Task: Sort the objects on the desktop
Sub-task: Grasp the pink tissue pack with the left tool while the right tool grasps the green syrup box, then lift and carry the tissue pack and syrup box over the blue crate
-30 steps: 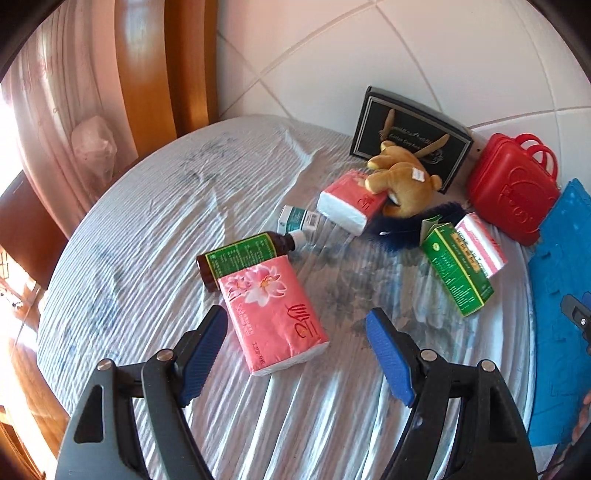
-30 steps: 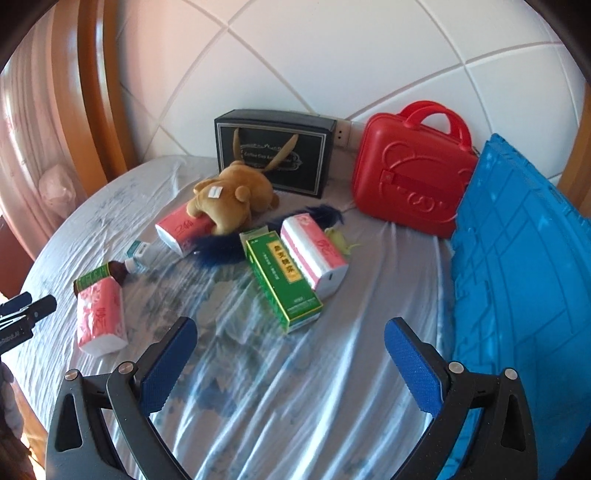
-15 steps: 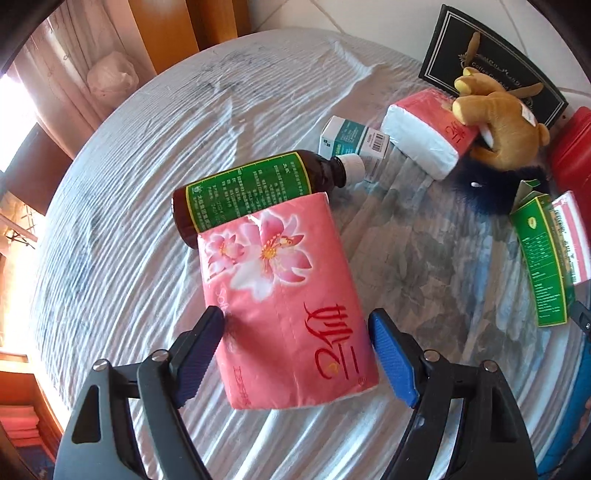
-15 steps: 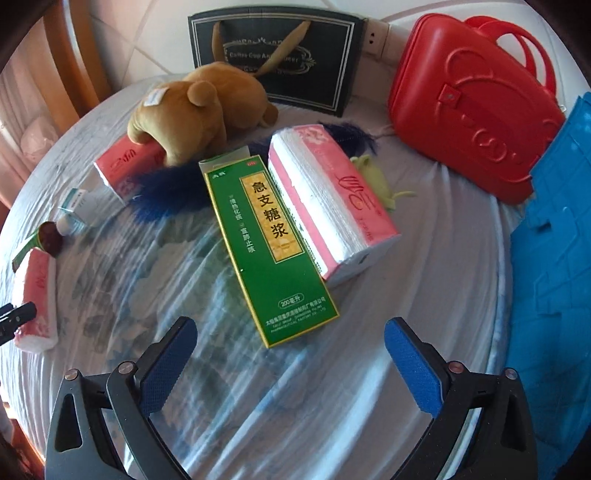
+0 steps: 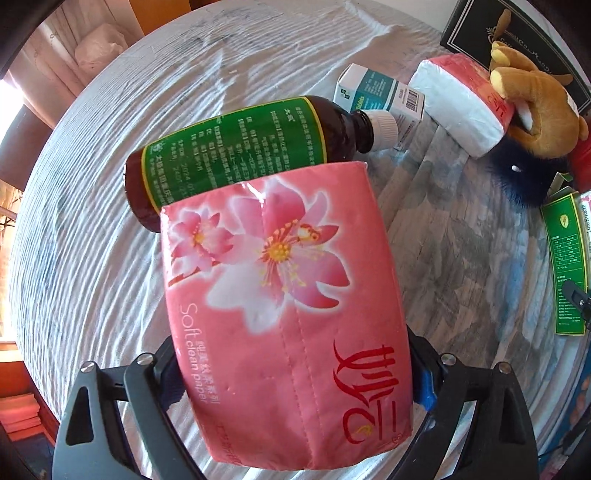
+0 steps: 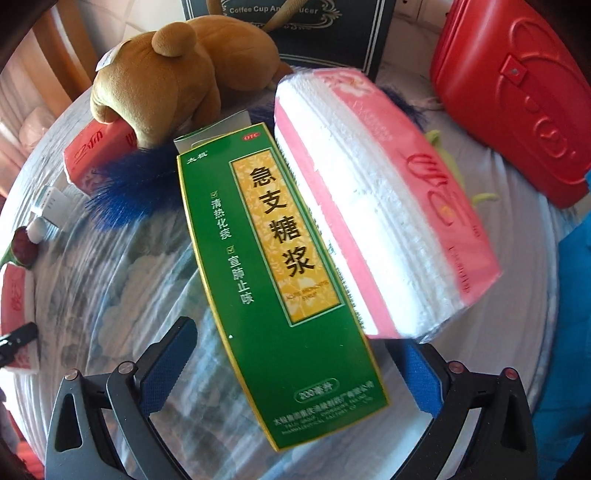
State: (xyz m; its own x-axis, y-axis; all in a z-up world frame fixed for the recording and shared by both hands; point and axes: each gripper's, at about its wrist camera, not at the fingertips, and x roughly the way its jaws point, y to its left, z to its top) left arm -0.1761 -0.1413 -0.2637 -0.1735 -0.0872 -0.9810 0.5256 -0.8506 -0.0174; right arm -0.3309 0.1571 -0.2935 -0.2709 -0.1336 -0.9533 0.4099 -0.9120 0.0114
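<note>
In the left wrist view a pink tissue pack with flower print lies between the fingers of my left gripper. The jaws stand on both sides of it, wide apart; contact is hidden by the pack. A brown bottle with green label lies just behind it. In the right wrist view my right gripper is open around the near end of a green medicine box. A second pink tissue pack lies against the box's right side.
A brown plush bear, a blue fluffy item, a third tissue pack, a small white-teal box, a black gift box and a red case crowd the far side. A blue mat lies right.
Both grippers moved forward and down. The left now straddles the pink tissue pack; the right now straddles the green medicine box. Jaw widths look unchanged.
</note>
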